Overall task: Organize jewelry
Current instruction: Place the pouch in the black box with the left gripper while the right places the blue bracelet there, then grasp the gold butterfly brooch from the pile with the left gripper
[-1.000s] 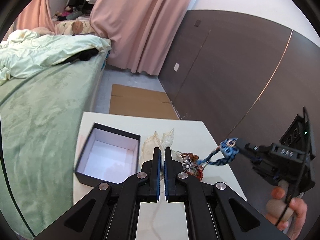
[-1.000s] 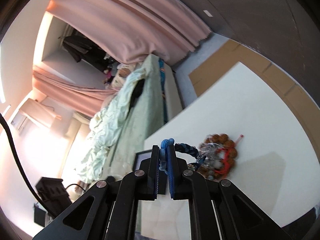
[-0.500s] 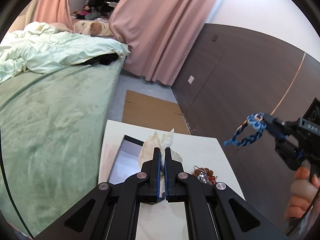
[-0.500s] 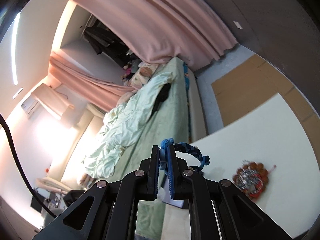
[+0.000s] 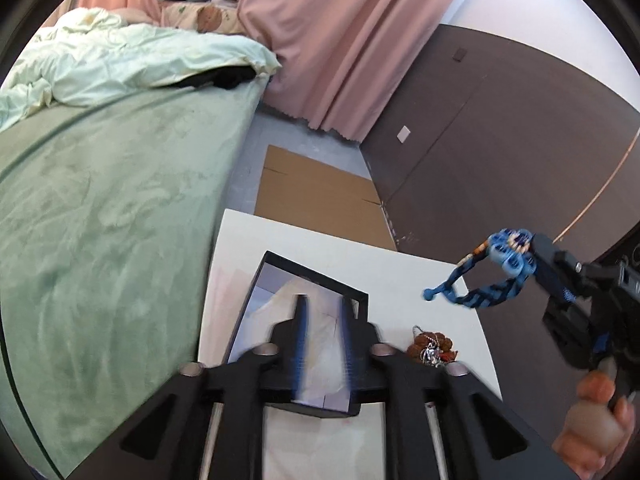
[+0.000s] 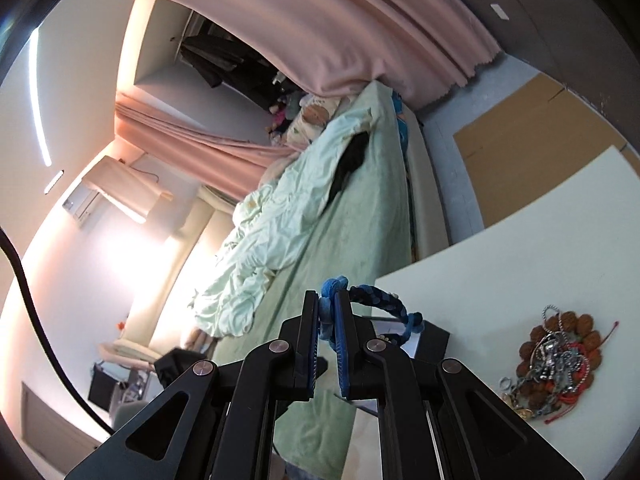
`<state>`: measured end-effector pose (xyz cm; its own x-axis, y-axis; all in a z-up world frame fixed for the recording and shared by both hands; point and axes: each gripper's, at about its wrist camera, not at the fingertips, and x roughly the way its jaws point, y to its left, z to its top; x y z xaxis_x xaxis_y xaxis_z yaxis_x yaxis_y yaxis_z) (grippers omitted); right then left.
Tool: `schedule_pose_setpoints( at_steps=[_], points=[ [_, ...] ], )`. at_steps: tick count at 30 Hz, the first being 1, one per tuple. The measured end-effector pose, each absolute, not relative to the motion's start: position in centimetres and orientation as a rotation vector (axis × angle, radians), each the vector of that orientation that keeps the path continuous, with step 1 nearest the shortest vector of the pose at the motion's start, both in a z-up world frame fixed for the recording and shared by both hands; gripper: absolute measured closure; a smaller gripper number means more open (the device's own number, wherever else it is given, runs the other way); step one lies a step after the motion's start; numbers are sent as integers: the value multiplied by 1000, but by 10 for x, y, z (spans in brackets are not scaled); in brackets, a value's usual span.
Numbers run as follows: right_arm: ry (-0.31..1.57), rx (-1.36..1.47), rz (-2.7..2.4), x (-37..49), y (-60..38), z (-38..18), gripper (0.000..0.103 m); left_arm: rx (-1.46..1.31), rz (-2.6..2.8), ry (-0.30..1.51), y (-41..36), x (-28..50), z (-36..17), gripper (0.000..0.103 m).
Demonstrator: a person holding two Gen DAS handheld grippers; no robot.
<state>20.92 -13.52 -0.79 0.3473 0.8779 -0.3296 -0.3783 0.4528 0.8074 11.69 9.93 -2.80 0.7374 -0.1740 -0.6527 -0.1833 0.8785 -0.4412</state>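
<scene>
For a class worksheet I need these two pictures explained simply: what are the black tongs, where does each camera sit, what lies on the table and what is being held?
There is no robot here. A person holds a black two-finger hand-held gripper in each hand, and each one carries a wide-angle camera looking along its fingers.

The left-wrist view shows the left hand-held gripper above an open black cardboard box with a pale lining; its jaws are opening, with nothing pressed between them. The right-wrist view shows the right hand-held gripper shut on a blue braided cord bracelet, lifted clear of the white table. The left-wrist view also catches it from the side.

On the table lies a tangled pile of brown beads, red cord and silver chain.
</scene>
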Motion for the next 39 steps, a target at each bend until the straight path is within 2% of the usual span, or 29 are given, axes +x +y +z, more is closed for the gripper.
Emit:
schedule_pose_setpoints(
  at_steps=[1,2,4,15,16,17,18,19,31,39],
  points=[
    [872,705,917,211,-131,-14,93,-520,11,743,102,117,-29,45],
    [885,709,924,212,-128,-18,93,-532,30,724,105,115,-28,28],
    [916,717,941,213,-119,-26,93,-556,63,683,112,109,-24,22],
    [1020,661,989,205,-82,-47,92,-634,118,656,145,93,-19,22],
    [1061,656,995,206,-76,-53,85,-633,123,654,146,91,-19,22],
    [1099,662,995,207,-73,-58,66,-628,128,659,146,90,-20,22],
    [1122,673,979,207,-74,-63,57,-626,129,663,146,90,-20,22],
    [1120,682,965,205,-78,-64,53,-624,127,669,146,89,-21,22],
    [1030,652,813,194,-158,-33,52,-559,71,678,121,83,-17,22],
    [998,659,691,181,-213,-31,52,-427,15,697,82,88,-7,22]
  ],
)
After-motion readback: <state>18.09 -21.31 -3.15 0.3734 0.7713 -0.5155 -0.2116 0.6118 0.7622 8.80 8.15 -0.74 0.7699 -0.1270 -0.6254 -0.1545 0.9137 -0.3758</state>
